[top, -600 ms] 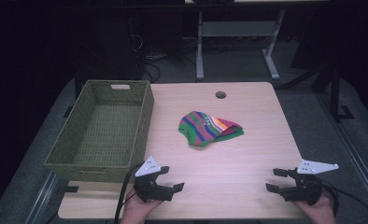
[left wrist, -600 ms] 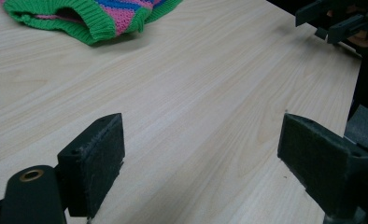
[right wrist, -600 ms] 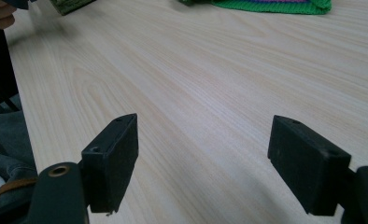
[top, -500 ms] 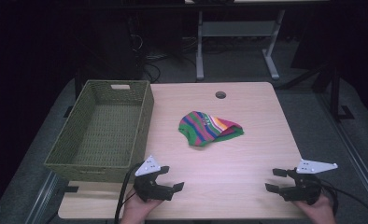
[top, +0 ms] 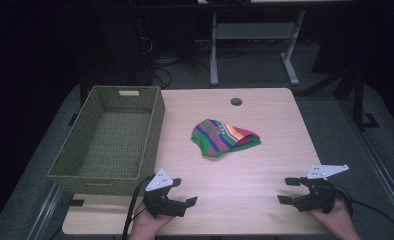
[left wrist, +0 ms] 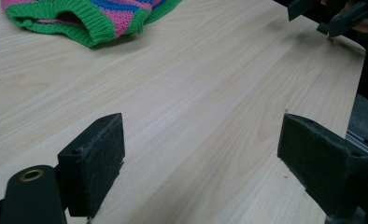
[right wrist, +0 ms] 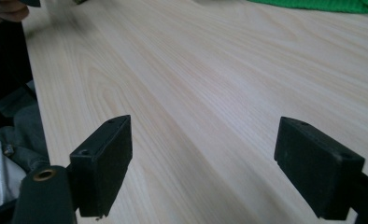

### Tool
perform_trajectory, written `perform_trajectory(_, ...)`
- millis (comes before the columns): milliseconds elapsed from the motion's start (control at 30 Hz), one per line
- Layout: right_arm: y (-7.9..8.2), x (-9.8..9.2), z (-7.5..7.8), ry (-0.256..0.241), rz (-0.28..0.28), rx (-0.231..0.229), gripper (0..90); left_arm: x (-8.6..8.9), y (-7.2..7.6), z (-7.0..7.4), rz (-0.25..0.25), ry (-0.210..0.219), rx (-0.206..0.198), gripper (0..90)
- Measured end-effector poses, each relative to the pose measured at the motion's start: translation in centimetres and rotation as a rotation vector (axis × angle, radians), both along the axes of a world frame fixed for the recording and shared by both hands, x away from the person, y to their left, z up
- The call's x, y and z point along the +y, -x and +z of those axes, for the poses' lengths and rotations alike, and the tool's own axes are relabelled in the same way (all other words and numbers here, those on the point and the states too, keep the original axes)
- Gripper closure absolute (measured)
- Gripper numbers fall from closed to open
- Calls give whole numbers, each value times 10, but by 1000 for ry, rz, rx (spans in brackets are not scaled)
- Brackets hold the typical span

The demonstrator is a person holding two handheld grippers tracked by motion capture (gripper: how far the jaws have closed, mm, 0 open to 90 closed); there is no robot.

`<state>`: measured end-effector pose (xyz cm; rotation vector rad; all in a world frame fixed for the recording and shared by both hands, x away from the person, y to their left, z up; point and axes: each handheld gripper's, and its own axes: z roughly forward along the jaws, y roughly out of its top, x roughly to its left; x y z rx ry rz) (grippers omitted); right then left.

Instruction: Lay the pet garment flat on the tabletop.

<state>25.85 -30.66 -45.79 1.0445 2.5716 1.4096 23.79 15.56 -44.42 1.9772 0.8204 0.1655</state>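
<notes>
Pale wood is the surface of the table [top: 245, 170], and from the high view I see a striped knitted hat [top: 224, 137] lying near its middle, with bands of green, pink, blue and orange. It lies flat and nothing touches it. At the left side of the table stands a green woven basket [top: 155, 125], which has nothing inside. The hat is well apart from the basket. Near the front edge I hold the left gripper [top: 183, 192], with its jaws spread and nothing between them. The right gripper [top: 288, 191] is at the front right corner, also with jaws apart and nothing in them. Both grippers are well apart from the hat, and each has a grey three-cornered plate on top.

In the left gripper view, the left gripper [left wrist: 201, 154] shows its two black jaws wide apart, with bare wood between them. The hat [left wrist: 86, 16] is at the top left, farther along the table, and I see its green ribbed edge. The right gripper [left wrist: 329, 18] appears far off at the top right.

In the right gripper view, the right gripper [right wrist: 201, 158] has its jaws spread wide over bare wood. A strip of the hat's green edge [right wrist: 322, 4] shows at the top right.
</notes>
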Motion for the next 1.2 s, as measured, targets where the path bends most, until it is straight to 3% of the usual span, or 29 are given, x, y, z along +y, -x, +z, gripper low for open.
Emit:
perform_trajectory(100,-4,4,4,3,12,9,190,0,0,0,-3,-7,1,145)
perform_trajectory(167,-8,9,11,5,39,-18,210,-1,-1,-1,-6,-12,5,145)
perform_trajectory(867,-56,38,32,87,125,55,211,-1,0,0,-6,-9,-6,145)
perform_trajectory(1200,-79,59,47,114,152,36,205,2,-1,0,-3,3,-5,145)
